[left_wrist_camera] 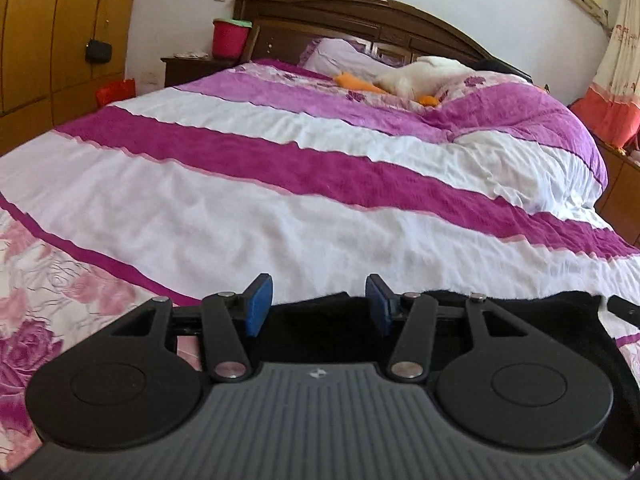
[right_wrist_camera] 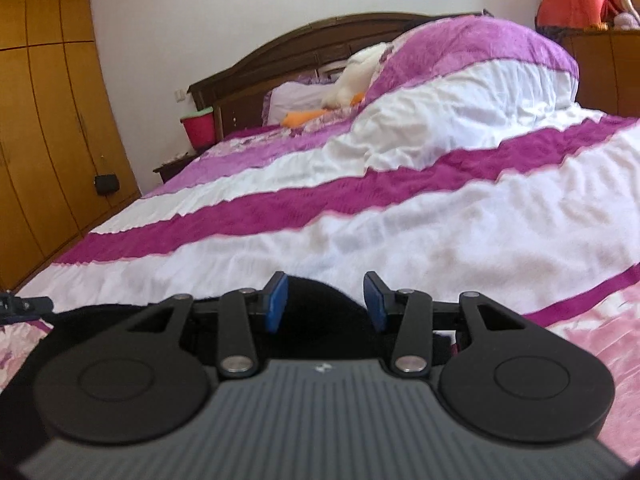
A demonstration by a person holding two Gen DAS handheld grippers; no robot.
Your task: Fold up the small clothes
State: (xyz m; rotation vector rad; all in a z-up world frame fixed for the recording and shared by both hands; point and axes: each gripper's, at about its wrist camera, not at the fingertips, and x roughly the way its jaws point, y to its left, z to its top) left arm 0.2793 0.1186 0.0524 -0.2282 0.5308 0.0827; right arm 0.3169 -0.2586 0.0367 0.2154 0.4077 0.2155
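Matt black fuzzy cloth garment point(left_wrist_camera: 320, 316) lies on the wrinkled magenta-and-white striped cotton-like bedspread point(left_wrist_camera: 280, 208); glossy dark carved wooden headboard point(left_wrist_camera: 360, 12) far, smooth orange-brown wooden wardrobe point(right_wrist_camera: 48, 120) left

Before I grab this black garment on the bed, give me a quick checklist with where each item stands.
1. Left gripper open: ok.
2. Right gripper open: ok.
3. Black garment between the left fingers: ok, though contact cannot be told.
4. Garment between the right fingers: ok, a dark hump sits in the gap.
5. Garment lying flat: cannot tell, mostly hidden.
6. Bedspread ahead free of clutter: ok; stuffed toy far off.
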